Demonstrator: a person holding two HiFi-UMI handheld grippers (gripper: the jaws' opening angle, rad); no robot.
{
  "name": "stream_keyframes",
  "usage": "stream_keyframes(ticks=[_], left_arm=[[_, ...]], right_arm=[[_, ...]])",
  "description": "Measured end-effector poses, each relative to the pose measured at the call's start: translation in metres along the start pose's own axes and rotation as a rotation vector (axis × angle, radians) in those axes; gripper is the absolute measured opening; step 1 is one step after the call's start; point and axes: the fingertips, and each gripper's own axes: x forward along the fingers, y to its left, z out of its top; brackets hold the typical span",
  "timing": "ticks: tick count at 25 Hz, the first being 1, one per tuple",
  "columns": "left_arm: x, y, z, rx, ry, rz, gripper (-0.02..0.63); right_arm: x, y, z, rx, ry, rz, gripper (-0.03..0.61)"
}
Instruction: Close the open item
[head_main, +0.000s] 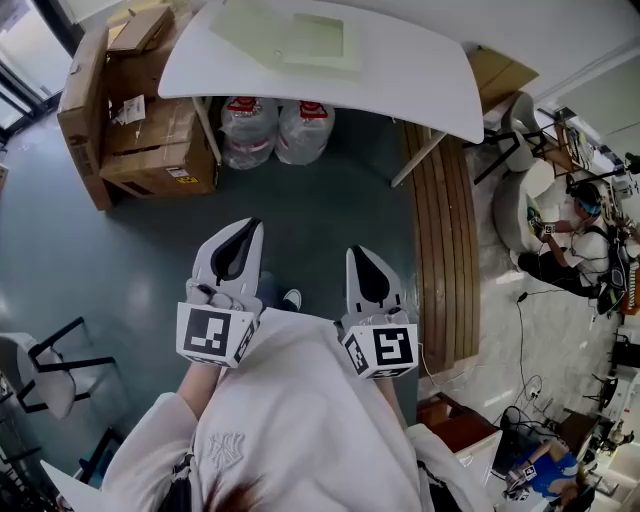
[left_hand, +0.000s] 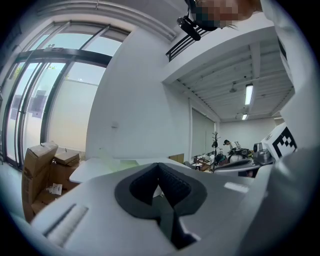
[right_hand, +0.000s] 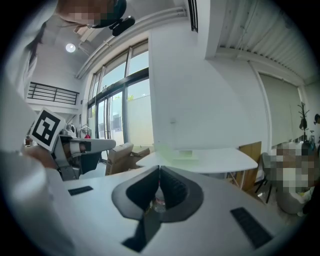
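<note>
A pale green translucent box (head_main: 290, 40) lies on the white table (head_main: 400, 80) at the far side of the room; whether its lid stands open I cannot tell from here. It also shows faintly as the green box (right_hand: 176, 152) in the right gripper view. My left gripper (head_main: 246, 228) and right gripper (head_main: 357, 254) are held side by side over the floor, well short of the table. Both are shut with nothing between the jaws: the left gripper (left_hand: 159, 166) and the right gripper (right_hand: 159, 170) have their tips touching.
Cardboard boxes (head_main: 140, 110) are stacked left of the table. Two large water bottles (head_main: 275, 130) stand under it. A wooden bench (head_main: 445, 250) runs along the right. A black chair frame (head_main: 55, 360) is at the left. People sit at the far right.
</note>
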Motion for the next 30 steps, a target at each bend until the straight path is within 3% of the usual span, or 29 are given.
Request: stream_keyframes(ticks=[9,16,30], left_arm=[[0.021,0.002,-0.001,-0.017,0.009,-0.015,0.009],[0.058,0.033,-0.001,-0.044,0.032,-0.064,0.009],[0.152,0.066,0.004,-0.07,0.045,-0.243,0.008]], right_arm=[[0.01,-0.014,-0.007,0.013,0.03,-0.016,0.011],[0.055,-0.024,0.001,0.031,0.046,-0.075,0.011],[0.135,-0.048,0.02,0.046,0.036,-0.225,0.011]])
